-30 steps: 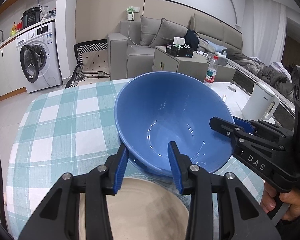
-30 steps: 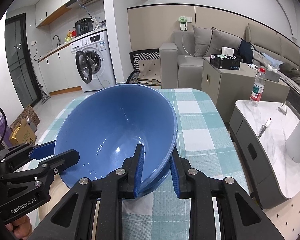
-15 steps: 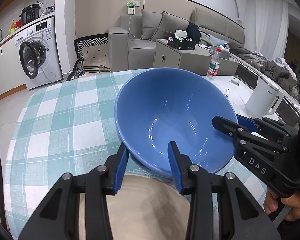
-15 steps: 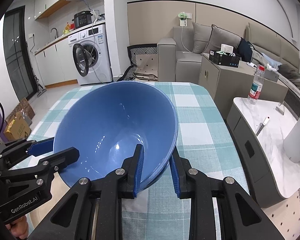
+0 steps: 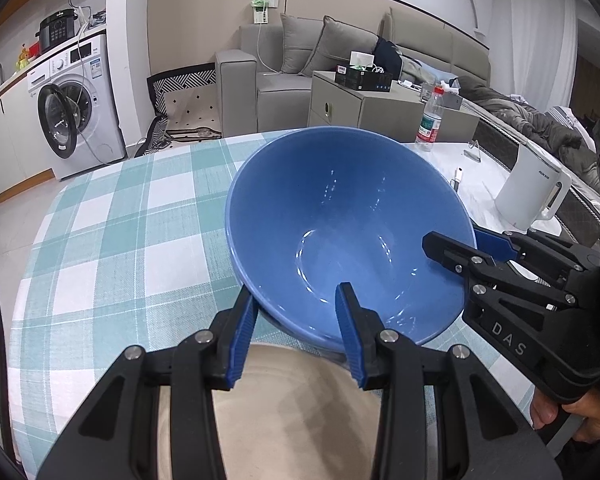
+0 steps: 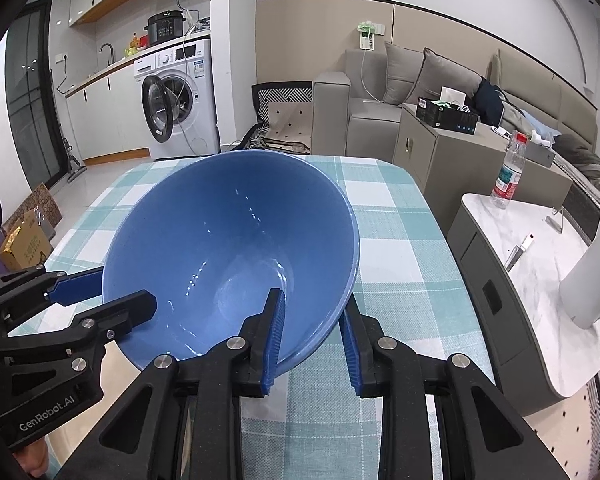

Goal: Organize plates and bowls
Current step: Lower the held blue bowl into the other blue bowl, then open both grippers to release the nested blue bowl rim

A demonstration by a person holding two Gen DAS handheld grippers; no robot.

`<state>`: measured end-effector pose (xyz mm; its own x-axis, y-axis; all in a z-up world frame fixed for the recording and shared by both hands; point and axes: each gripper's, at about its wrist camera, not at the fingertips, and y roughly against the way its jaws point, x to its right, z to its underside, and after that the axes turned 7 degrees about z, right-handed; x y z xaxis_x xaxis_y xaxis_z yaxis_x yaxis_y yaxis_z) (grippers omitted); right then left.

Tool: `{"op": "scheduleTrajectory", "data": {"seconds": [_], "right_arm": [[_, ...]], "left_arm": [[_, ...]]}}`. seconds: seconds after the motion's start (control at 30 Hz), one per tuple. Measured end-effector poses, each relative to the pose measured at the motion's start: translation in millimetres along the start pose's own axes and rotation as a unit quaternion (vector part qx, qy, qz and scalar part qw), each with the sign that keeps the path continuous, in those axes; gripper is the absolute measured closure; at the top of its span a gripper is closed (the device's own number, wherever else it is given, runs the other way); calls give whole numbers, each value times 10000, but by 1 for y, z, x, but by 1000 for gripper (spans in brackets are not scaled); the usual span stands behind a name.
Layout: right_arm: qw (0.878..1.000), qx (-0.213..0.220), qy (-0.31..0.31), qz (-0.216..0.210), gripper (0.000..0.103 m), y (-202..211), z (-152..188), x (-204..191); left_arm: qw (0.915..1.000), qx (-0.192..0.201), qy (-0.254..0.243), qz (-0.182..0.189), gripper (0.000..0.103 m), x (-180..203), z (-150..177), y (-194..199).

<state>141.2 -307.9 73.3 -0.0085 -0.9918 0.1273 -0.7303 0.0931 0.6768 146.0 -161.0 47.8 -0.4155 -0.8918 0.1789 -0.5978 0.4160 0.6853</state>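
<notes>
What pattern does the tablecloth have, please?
The tablecloth is a teal-and-white check, clearest in the left wrist view.

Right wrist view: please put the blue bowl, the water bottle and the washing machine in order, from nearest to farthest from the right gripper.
1. Blue bowl: its rim sits between the fingers of the right gripper.
2. Water bottle: on the white marble side table, to the right.
3. Washing machine: against the far wall, upper left, door open.
</notes>
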Motion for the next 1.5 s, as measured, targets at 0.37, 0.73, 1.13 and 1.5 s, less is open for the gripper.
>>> {"op": "scheduleTrajectory", "data": {"seconds": [0.37,0.73,1.13,1.5], "right_arm": [[10000,-29,-5,-62,71,-3,0,2],[10000,-49,19,-81,66,-5,5,1],[9999,-36,-15,-151,54,-2,6,0],[9986,238,-343,-317,18,7,1,19]], "left_arm": [[10000,-13,12,4,63,-2,1,0],[10000,-32,65,20,61,-5,1,-2],[10000,-97,-17,-16,53,-6,2,-4],[9999,-52,96,-46,35,-19,-3,0]]}}
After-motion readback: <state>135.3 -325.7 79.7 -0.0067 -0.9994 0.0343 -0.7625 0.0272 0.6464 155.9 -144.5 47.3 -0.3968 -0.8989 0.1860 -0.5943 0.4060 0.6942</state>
